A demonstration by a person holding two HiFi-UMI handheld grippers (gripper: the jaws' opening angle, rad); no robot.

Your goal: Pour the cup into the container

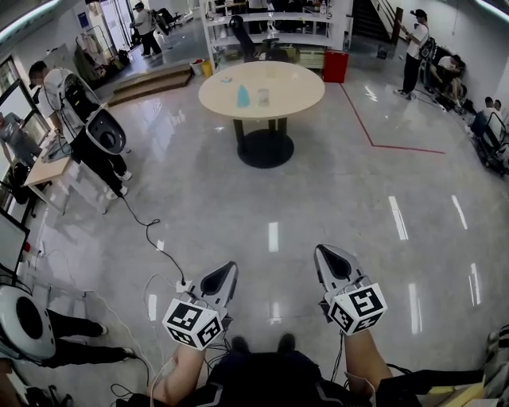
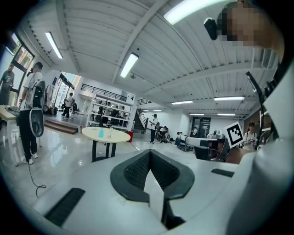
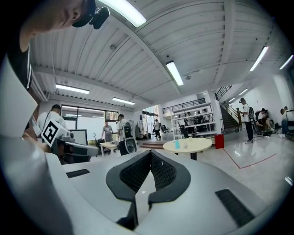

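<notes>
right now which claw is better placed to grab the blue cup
Left, marginally: the blue cup stands left of the clear container, on the left claw side. The right claw is likewise shut, empty and far off.

A glossy pale floor point(image 1: 318, 199) is mirroring long ceiling light strips point(image 2: 130, 64). A round table point(image 1: 294, 83) on a dark pedestal is standing mid-room, with white shelving point(image 1: 270, 17) and a red bin point(image 1: 335, 66) behind it. Stairs point(image 1: 370, 16) are rising far right. A red line point(image 1: 406, 147) is crossing the floor.
</notes>
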